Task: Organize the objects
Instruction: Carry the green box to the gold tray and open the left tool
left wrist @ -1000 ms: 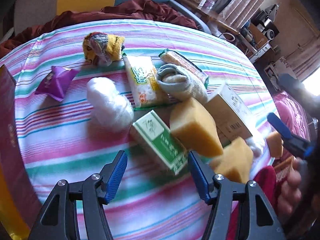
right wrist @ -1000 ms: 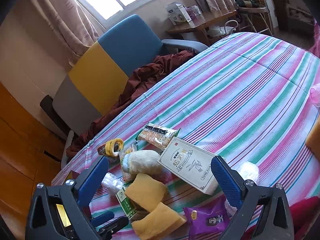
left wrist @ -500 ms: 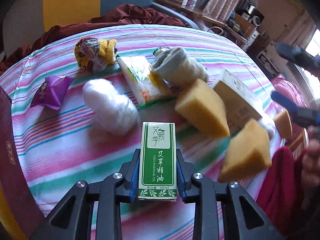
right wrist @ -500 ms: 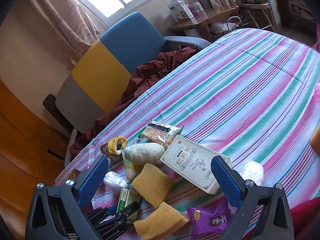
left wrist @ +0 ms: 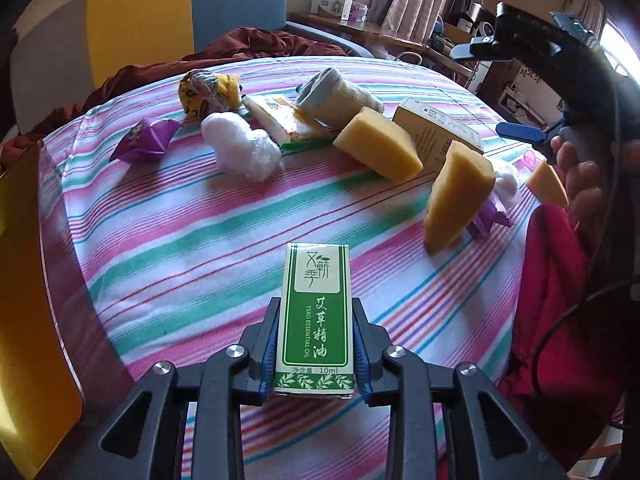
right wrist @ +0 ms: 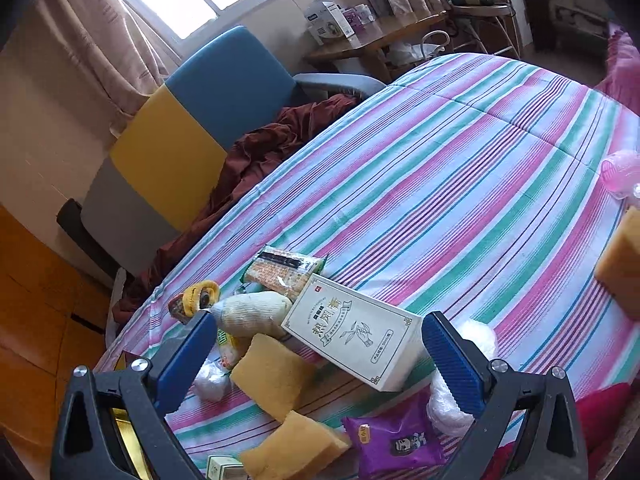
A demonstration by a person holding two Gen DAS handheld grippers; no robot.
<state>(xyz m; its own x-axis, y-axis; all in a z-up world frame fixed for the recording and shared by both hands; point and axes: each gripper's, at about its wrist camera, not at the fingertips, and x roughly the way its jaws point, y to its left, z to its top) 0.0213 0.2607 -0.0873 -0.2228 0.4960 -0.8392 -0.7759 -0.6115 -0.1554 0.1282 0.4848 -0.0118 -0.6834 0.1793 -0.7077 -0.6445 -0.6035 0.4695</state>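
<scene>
The left gripper (left wrist: 315,344) is now clamped on the green essential-oil box (left wrist: 315,320), its blue pads pressed against the box's two long sides; a second ago those jaws stood wide apart over the striped sheet with the box lying among the clutter, so the pick has been made and the box has come away from the pile, held label-up above a bare stretch of the striped bedsheet (left wrist: 192,240). That likely leaves only the carry and the set-down for this item, though no tidy spot for it is evident. Beyond the box, two yellow sponges (left wrist: 380,144) sit on the right, one tipped on edge, with a white plastic-wrapped bundle (left wrist: 240,144), a purple snack packet (left wrist: 144,140), a rolled grey sock (left wrist: 336,96) and a beige carton (right wrist: 352,332) behind them. The right gripper (right wrist: 320,360) hovers with its jaws spread wide and nothing between them, above that same carton. A gold-edged panel (left wrist: 24,280) stands close on the left and could crowd a sideways move.
</scene>
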